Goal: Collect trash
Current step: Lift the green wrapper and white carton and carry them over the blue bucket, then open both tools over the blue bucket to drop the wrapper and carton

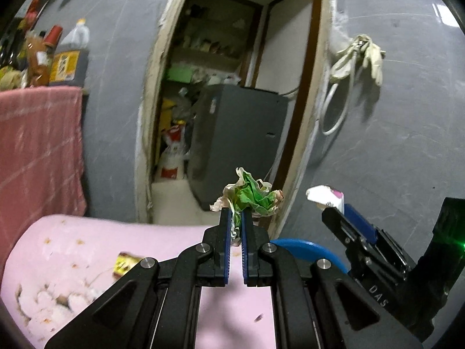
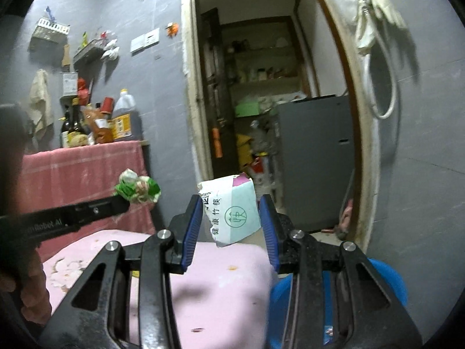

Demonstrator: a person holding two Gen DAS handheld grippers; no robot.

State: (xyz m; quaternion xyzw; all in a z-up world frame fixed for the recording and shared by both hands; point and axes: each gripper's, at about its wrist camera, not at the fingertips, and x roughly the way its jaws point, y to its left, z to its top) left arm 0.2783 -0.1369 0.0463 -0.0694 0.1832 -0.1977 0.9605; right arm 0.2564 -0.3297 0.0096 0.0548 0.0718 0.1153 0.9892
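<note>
The left gripper (image 1: 237,218) is pinching a crumpled green wrapper (image 1: 250,196) low in the middle of its frame, lifted off the pink table (image 1: 87,250), likely for binning. The right gripper (image 2: 231,215) is clamping a torn paper packet (image 2: 232,212) at lower centre. Only the right view is showing the packet's printing; only the left is showing a yellow scrap (image 1: 125,263) lying at lower left.

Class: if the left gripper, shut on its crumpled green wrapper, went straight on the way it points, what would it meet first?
Probably the grey cabinet just inside the doorway, past the left gripper and wrapper; depth is unclear.
</note>
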